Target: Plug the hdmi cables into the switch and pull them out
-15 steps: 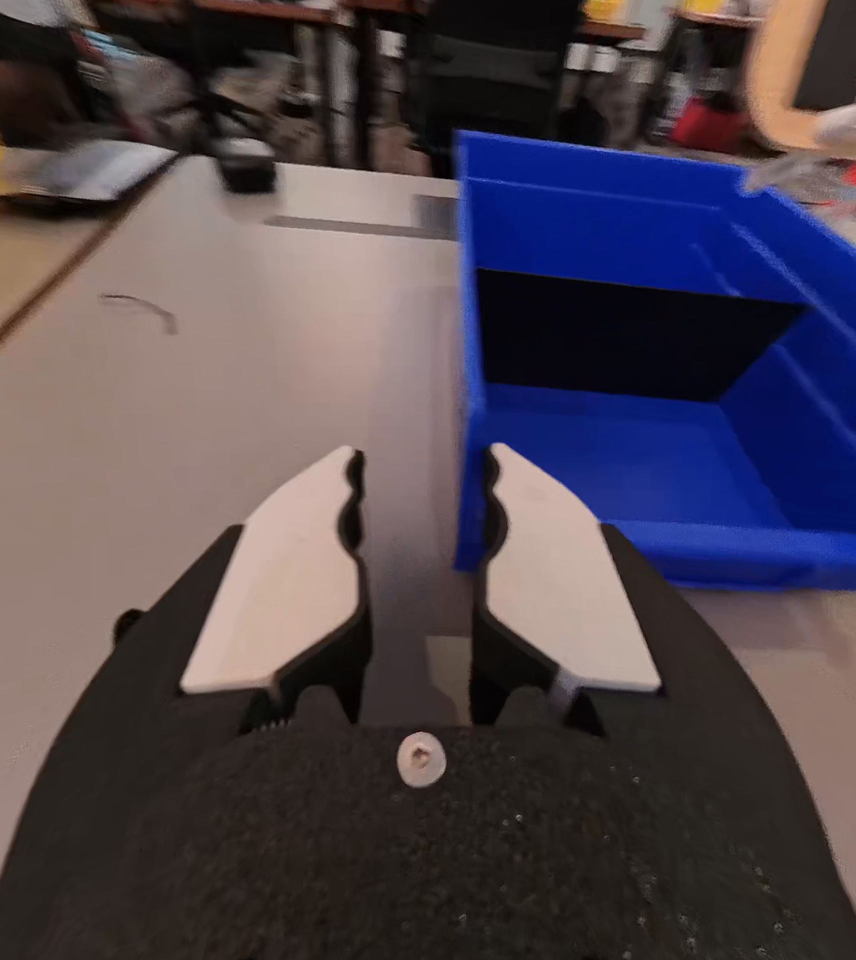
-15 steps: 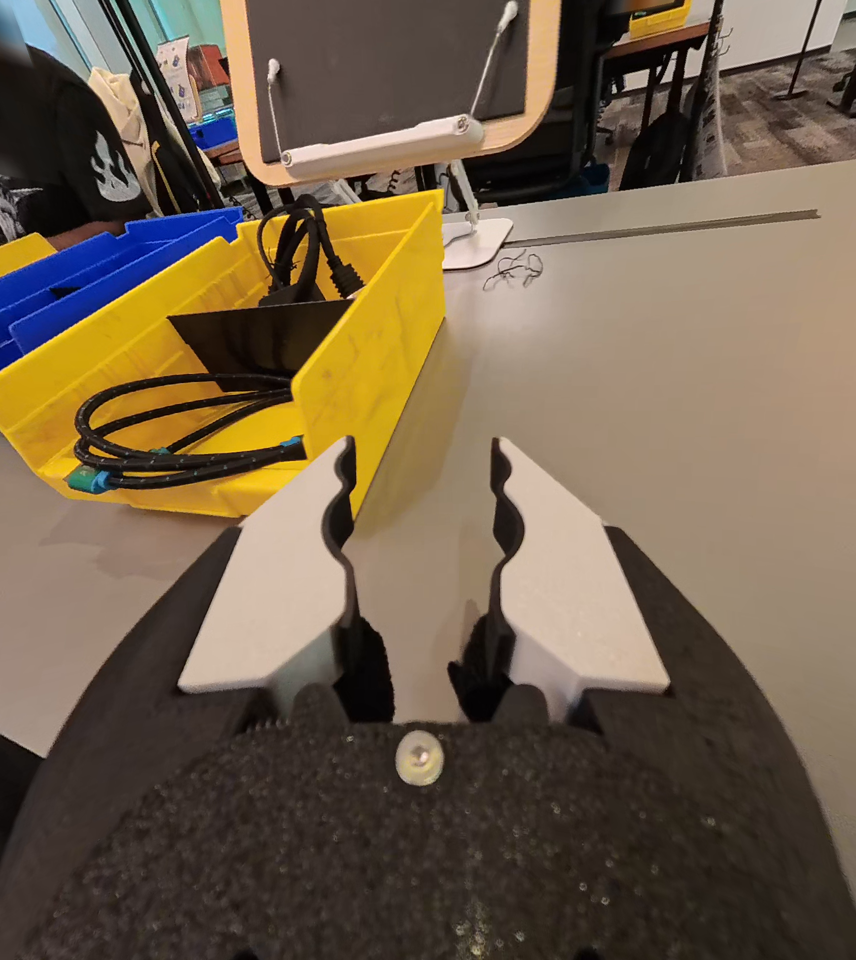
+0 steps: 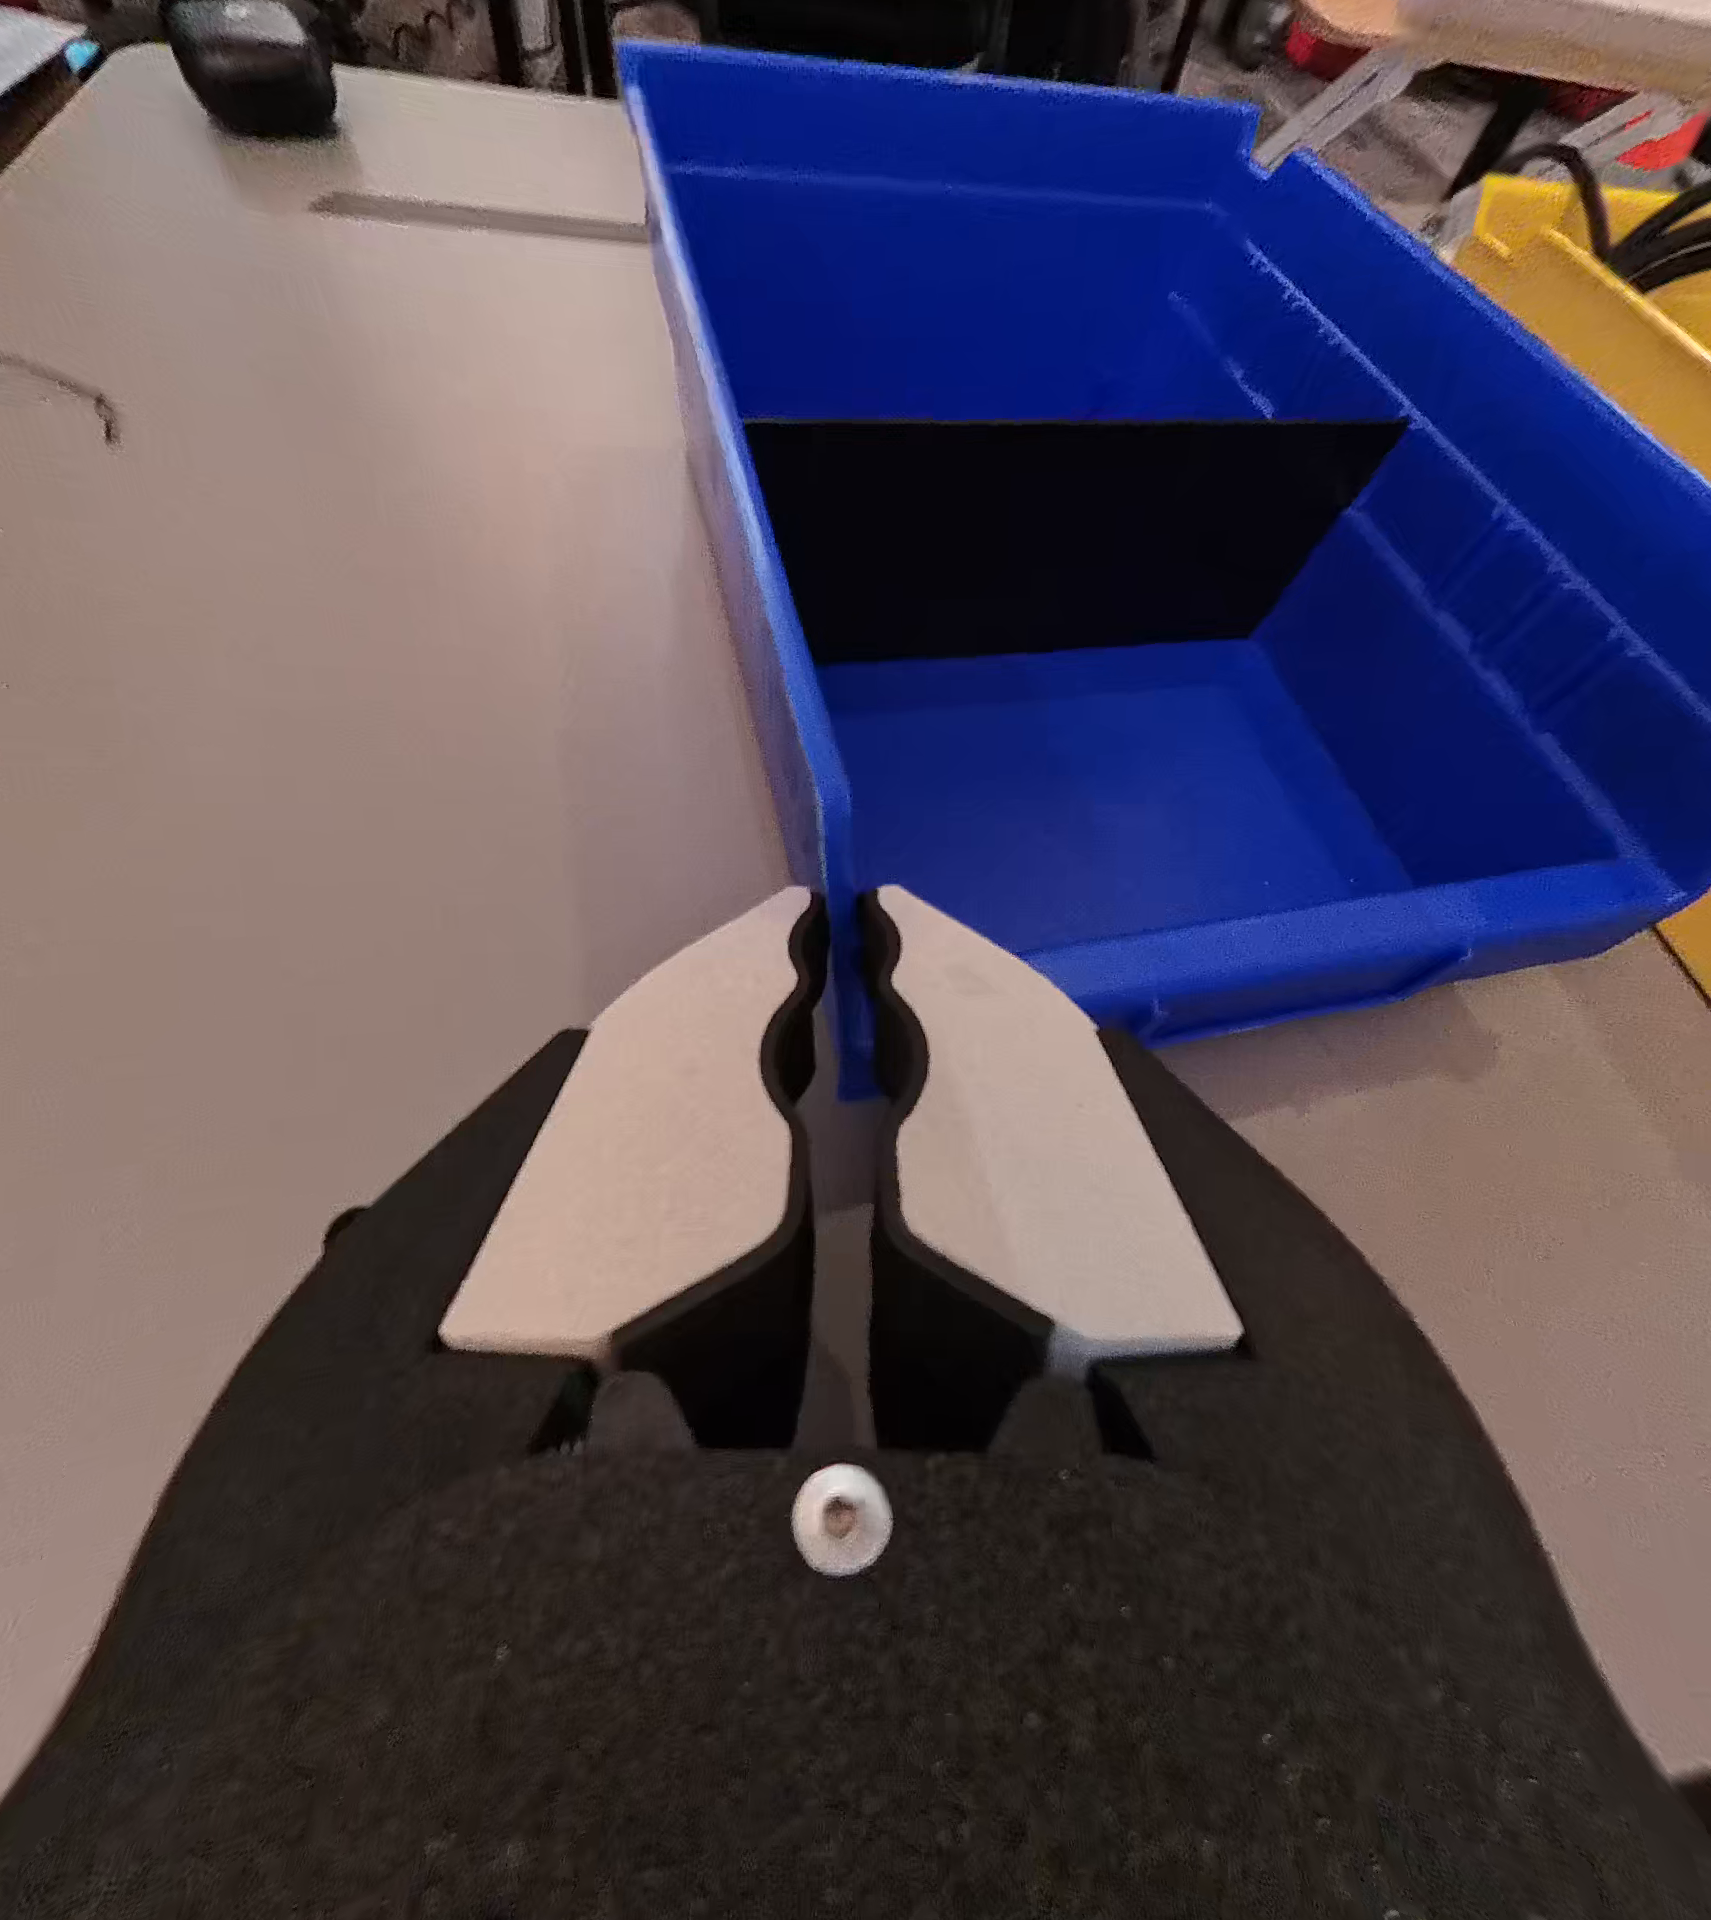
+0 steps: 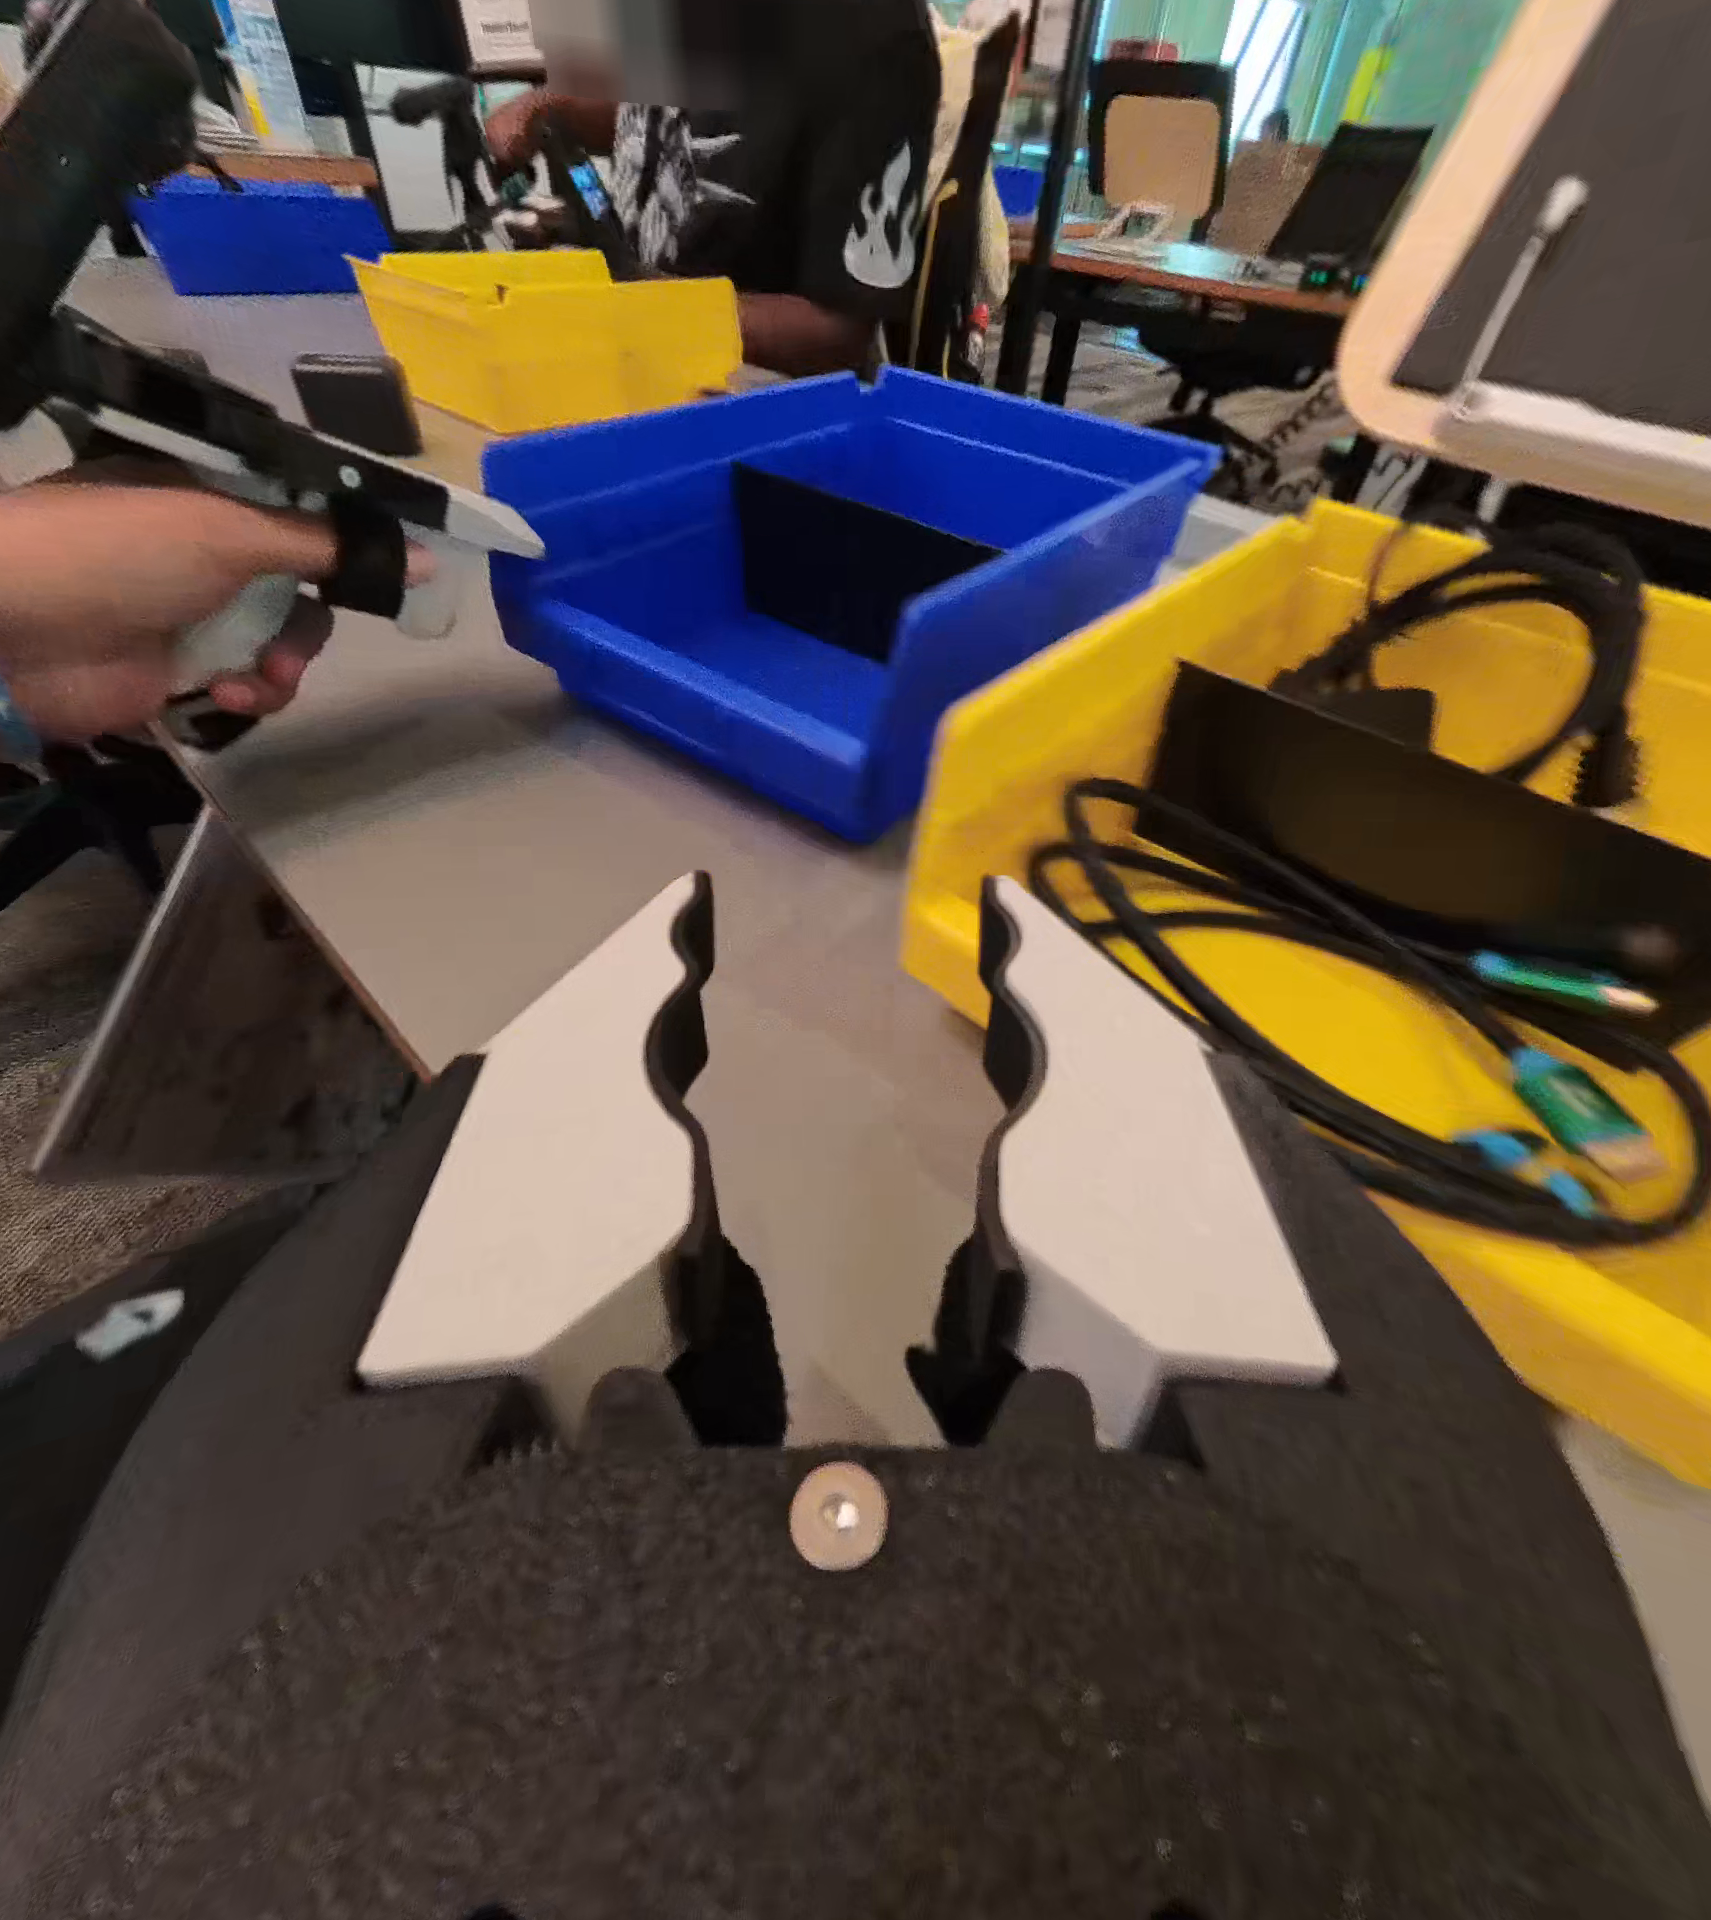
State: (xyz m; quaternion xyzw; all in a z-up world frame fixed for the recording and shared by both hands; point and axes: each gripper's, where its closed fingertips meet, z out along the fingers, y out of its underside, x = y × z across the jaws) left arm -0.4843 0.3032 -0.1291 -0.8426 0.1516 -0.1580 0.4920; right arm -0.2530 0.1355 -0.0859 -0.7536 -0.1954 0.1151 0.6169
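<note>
Meanwhile, both grippers held nothing, the left gripper (image 3: 843, 914) nearly pressed together, the right gripper (image 4: 846, 904) spread, while the hdmi cables (image 4: 1350, 997) lay coiled in the yellow bin (image 4: 1038, 748), its divider (image 4: 1453, 831) hiding part of them.

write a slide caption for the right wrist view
Open right gripper above the table, beside a yellow bin of coiled cables; empty blue bin behind.

Warm indoor light fell evenly, and the open blue plastic bin (image 3: 1453, 665) cast only soft shadows. Wide-angle bending stretched the edges (background desks blurred), and coiled black cables (image 4: 1350, 997) looked slightly smeared, perhaps by motion.
</note>
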